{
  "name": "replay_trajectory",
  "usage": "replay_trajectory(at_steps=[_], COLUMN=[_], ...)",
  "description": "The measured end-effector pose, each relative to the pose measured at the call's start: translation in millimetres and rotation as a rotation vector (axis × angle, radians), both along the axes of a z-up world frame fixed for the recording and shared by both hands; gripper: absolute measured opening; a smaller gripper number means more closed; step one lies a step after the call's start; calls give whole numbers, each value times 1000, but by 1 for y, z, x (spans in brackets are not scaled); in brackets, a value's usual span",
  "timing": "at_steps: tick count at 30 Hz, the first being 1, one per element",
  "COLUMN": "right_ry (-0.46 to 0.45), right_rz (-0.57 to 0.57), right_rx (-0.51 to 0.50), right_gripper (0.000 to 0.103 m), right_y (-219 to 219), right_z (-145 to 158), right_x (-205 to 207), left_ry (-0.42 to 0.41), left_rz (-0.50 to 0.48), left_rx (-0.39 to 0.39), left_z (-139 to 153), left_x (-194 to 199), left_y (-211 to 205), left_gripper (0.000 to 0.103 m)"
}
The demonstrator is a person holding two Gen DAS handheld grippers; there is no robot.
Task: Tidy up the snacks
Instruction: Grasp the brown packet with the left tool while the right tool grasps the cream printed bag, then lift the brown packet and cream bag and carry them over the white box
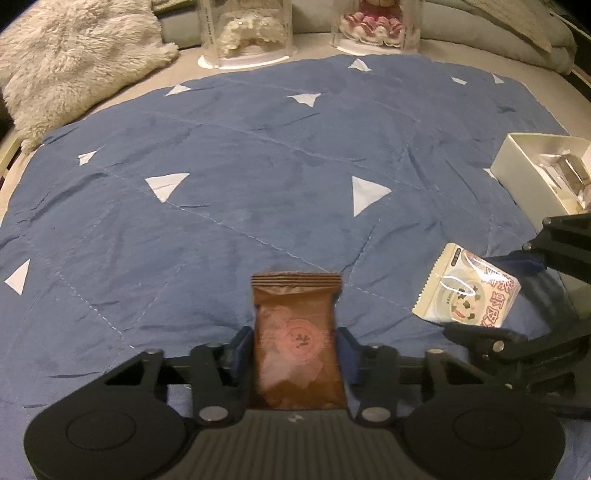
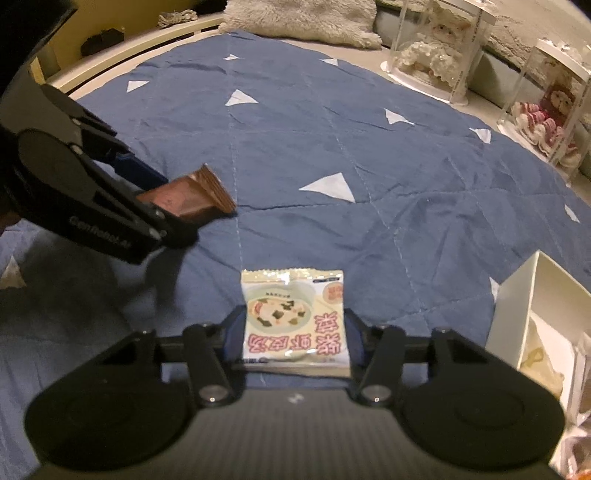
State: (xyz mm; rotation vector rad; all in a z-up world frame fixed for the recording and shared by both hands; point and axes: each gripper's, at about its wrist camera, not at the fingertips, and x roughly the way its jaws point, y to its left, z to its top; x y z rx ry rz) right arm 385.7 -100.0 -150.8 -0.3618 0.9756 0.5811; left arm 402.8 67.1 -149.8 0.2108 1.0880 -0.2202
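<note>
My left gripper (image 1: 297, 341) is shut on a brown snack packet (image 1: 297, 332) with a pink round label, held above the blue quilt. The same packet (image 2: 192, 197) and the left gripper (image 2: 162, 206) show at the left of the right wrist view. My right gripper (image 2: 293, 332) is shut on a white soup packet (image 2: 295, 321) with red lettering. That packet (image 1: 467, 286) and the right gripper (image 1: 491, 295) show at the right of the left wrist view. A white open box (image 1: 532, 173) with wrapped items stands on the right; it also shows in the right wrist view (image 2: 517, 314).
A blue quilt (image 1: 240, 184) with white triangles covers the bed. Two clear display cases (image 1: 245, 33) with figurines stand at the far edge. A fluffy cream cushion (image 1: 74, 62) lies at the far left. The bed frame (image 2: 129, 55) runs along the left.
</note>
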Motion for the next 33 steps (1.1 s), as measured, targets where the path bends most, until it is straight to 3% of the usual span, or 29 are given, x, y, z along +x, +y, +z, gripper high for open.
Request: replay_trajectory(at_steps=[13, 27, 33], right_ry=[-36, -173, -209], right_rz=[-36, -119, -176], right_rx=[20, 166, 228], right_gripper=[56, 56, 56], right_y=[-3, -37, -73], right_z=[17, 110, 140], right_x=[-3, -49, -68], left_ry=[-60, -251, -333], left_rz=[89, 197, 157], left_rx=[2, -26, -25], left_z=[25, 116, 143], left_x=[-18, -81, -107], left_y=[13, 5, -27], left_gripper=[43, 43, 43])
